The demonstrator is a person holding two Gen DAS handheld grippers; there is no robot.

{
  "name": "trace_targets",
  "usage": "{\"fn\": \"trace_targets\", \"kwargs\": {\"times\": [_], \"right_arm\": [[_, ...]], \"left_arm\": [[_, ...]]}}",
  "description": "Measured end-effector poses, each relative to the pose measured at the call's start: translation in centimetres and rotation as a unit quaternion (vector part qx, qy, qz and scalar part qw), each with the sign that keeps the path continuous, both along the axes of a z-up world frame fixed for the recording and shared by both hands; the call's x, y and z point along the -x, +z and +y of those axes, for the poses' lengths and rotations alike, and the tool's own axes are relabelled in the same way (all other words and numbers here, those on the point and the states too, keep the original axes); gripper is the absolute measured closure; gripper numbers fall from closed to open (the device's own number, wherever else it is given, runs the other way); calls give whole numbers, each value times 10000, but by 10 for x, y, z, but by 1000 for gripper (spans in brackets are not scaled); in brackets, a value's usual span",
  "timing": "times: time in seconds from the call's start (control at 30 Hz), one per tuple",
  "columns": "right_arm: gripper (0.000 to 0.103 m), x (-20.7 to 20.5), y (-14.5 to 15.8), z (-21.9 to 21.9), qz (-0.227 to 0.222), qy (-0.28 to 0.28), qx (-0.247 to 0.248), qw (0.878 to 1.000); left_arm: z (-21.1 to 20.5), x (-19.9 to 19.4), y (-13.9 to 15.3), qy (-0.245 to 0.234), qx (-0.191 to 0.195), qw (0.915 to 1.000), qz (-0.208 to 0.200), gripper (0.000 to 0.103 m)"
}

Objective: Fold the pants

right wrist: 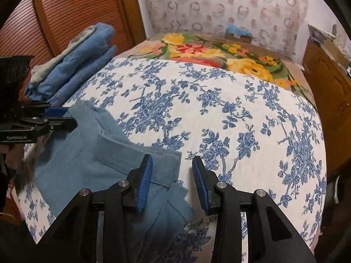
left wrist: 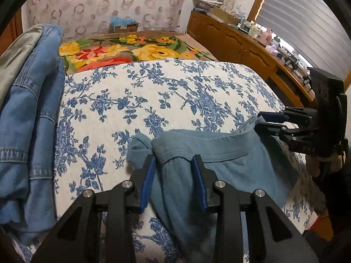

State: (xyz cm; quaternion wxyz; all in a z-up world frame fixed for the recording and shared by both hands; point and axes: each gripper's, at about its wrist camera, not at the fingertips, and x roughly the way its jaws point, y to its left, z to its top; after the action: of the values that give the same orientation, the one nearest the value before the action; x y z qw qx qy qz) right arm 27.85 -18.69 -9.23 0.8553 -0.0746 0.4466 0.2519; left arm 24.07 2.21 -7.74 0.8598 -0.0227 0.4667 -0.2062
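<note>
Teal pants (left wrist: pixel 219 164) lie bunched near the front edge of a blue-flowered bedspread (left wrist: pixel 153 98). My left gripper (left wrist: pixel 174 160) is shut on the pants, with the waistband cloth filling the gap between its blue pads. From the right wrist view the left gripper (right wrist: pixel 70 117) pinches the far left corner of the pants (right wrist: pixel 87 164). My right gripper (right wrist: pixel 172 160) stands open over the other corner. Cloth lies against its left pad, and bedspread shows beside its right pad. In the left wrist view the right gripper (left wrist: pixel 260 121) has its tips at the raised cloth edge.
A folded stack of denim clothes (left wrist: pixel 33 131) (right wrist: pixel 72 65) sits at the bed's left side. A bright floral blanket (left wrist: pixel 131 50) covers the far end. A wooden dresser (left wrist: pixel 241 43) with clutter runs along the right. A louvered wooden door (right wrist: pixel 65 11) stands at the left.
</note>
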Motion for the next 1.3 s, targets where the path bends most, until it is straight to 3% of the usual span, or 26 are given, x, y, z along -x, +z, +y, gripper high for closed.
{"fn": "trace_targets", "kwargs": {"times": [0.27,0.57,0.93,1.3], "right_arm": [[66,7,8,-13,-38,-283,-154,9995],[66,47,27,-28,-168,-393,-307,9986],[68,105,15,-34,2,-424,-373,9984],[76,125,3,-27,177,-308,-467,9983]], "left_arm": [[-3,3,6,2,-11,10000,-65,70],[-5,31,18,-40,-36,9998,-199,70],[-17,72,4,-152,-149,9997,-130,70],[-19,82,-11,-24,-326,9993,-196,69]]}}
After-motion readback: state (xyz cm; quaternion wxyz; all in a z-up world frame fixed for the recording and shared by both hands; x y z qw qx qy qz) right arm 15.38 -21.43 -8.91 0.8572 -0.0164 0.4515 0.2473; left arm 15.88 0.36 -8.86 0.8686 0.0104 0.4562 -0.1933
